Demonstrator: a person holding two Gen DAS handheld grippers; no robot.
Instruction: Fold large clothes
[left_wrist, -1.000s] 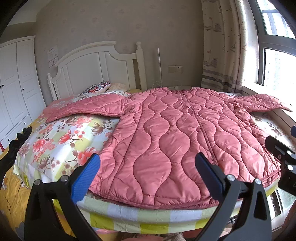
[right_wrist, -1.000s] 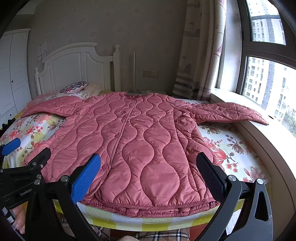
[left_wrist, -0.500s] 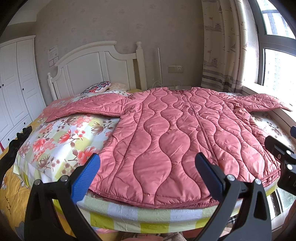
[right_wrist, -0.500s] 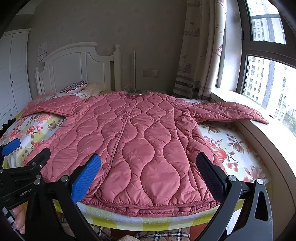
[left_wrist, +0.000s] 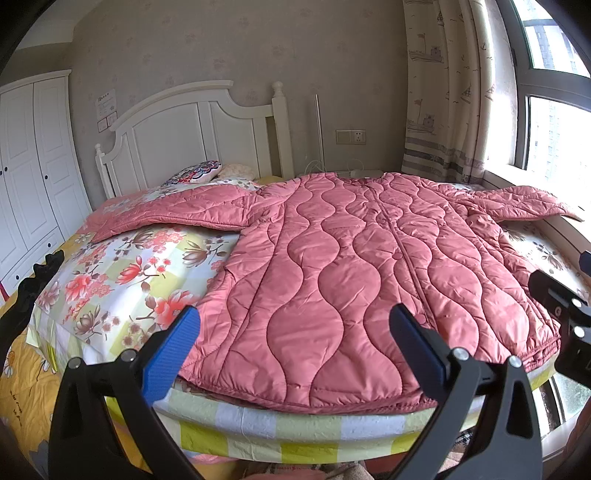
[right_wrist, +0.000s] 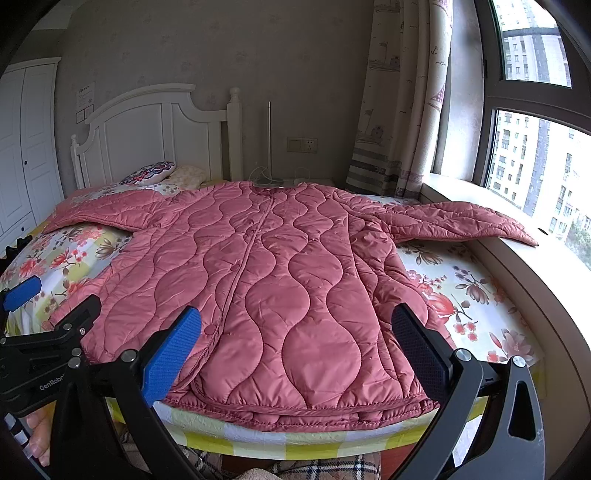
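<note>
Starting this fold well means choosing a first hold while the pink quilted padded jacket (left_wrist: 354, 280) lies spread front-up across the bed with the floral yellow-and-white bedsheet (left_wrist: 122, 273), its hem at the bed's foot edge and its collar toward the white wooden headboard (left_wrist: 192, 136). One sleeve (left_wrist: 173, 214) stretches away from the jacket's body toward the white wardrobe side; the other sleeve (right_wrist: 461, 221) reaches off the jacket's far side onto the pale window ledge (right_wrist: 524, 280).

The left tongs (left_wrist: 295, 347) hang short of the hem with jaws wide and nothing between them, and the right tongs (right_wrist: 295, 343) do the same, equally wide and empty, nearer the jacket's window side. Neither pair touches the fabric.

My judgement is that the sleeves should come in first, each one folded across the jacket's chest, so the body becomes a tidy rectangle before the hem is carried up toward the collar. Padded cloth is thick and springy, so a grip probably needs a full bite on the cuff or seam rather than a pinch of the top layer, which could slip or lift only the shell. The sleeve on the ledge may drag on its way back, so lifting it clear before swinging it over the jacket seems wise. Keeping both holds level should stop the centre placket (right_wrist: 251, 258) from skewing.
</note>
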